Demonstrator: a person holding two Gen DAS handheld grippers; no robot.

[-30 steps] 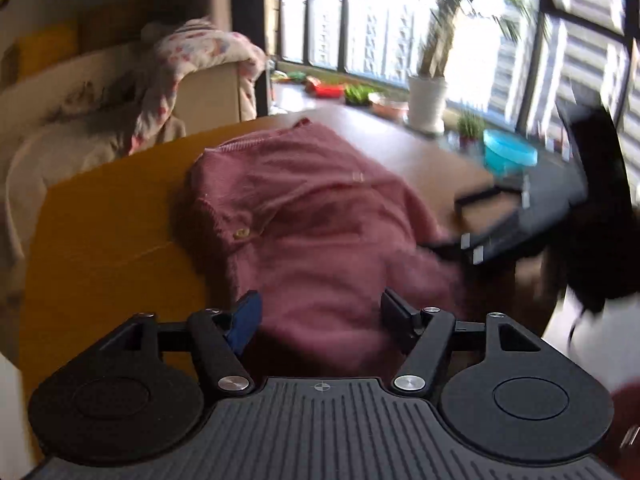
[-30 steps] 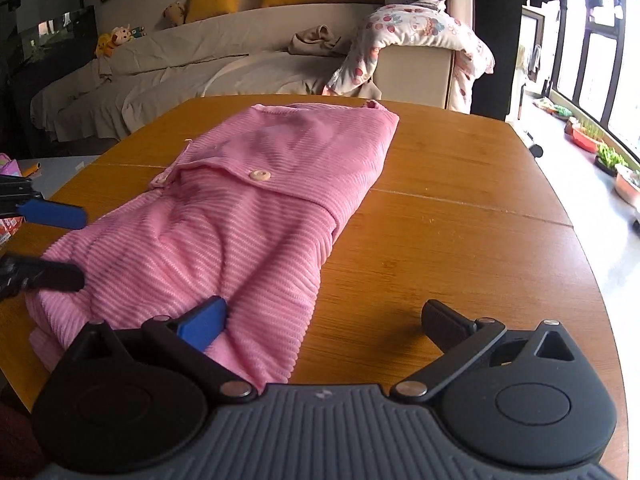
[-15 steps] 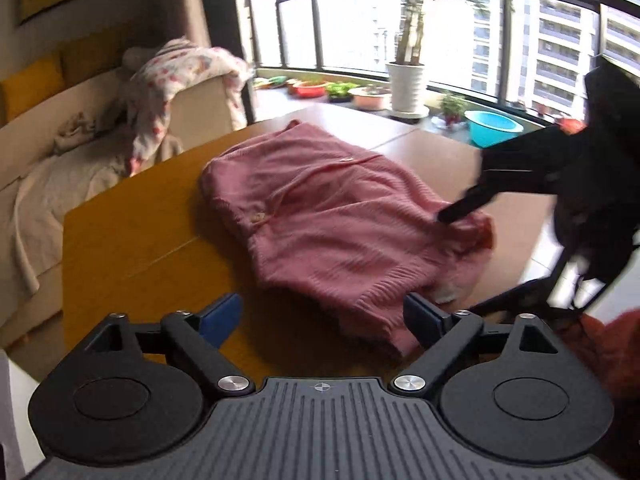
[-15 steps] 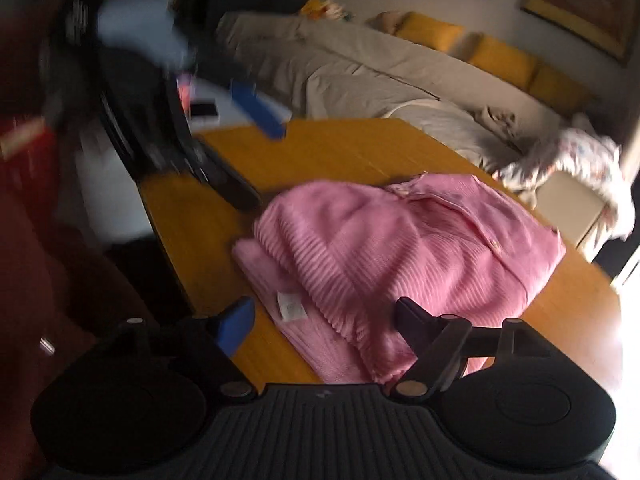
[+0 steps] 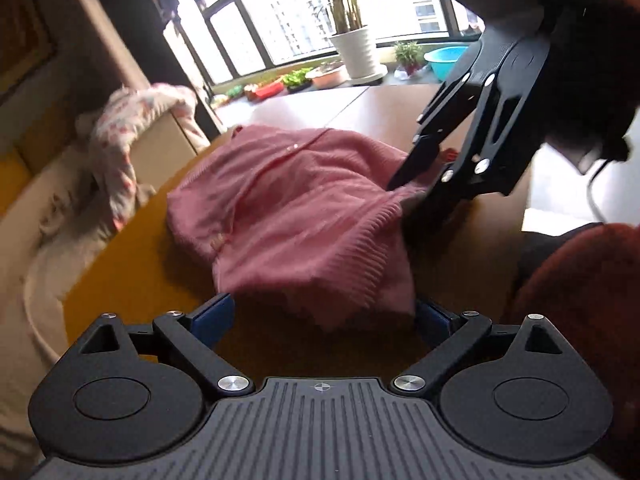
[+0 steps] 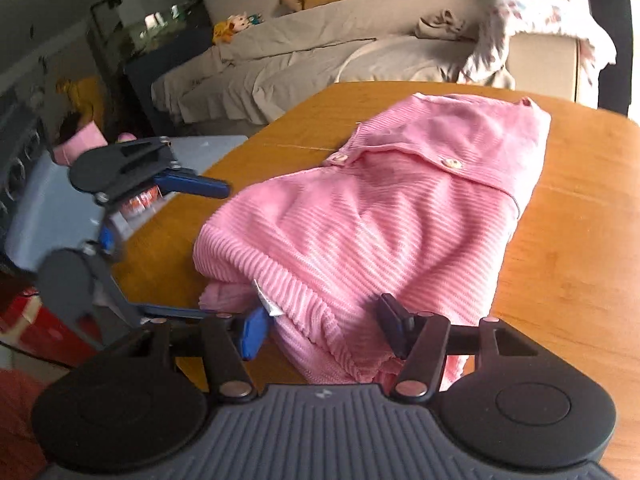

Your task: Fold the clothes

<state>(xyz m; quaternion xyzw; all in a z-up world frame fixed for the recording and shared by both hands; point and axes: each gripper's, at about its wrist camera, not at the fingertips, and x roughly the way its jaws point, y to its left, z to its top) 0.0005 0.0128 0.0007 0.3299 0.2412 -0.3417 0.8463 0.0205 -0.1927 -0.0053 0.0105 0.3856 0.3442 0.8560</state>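
A pink ribbed sweater [image 5: 288,216] [image 6: 380,220] lies folded on the wooden table [image 5: 132,272] [image 6: 568,240], its buttons showing on top. My left gripper [image 5: 324,312] [image 6: 214,252] stands at one end of it. Its jaws are wide apart and still opening, with the hem just ahead of the blue pads and nothing pressed. At the opposite corner is my right gripper [image 6: 324,330] [image 5: 406,204]. Its jaws are closing with the thick folded hem and a white label between them. One finger sits above the fabric and one below it.
A beige sofa [image 6: 320,52] with yellow cushions and a floral blanket [image 5: 132,120] [image 6: 540,12] stands past the table. A potted plant [image 5: 356,52] and a blue basin [image 5: 444,60] are by the window. A red sleeve [image 5: 580,300] is at the right; a grey box [image 6: 44,200] is at the table's left.
My right gripper's jaws have narrowed from wide open around the sweater's hem. My left gripper has spread wide, rolled, and drawn back from on top of the fabric to its edge.
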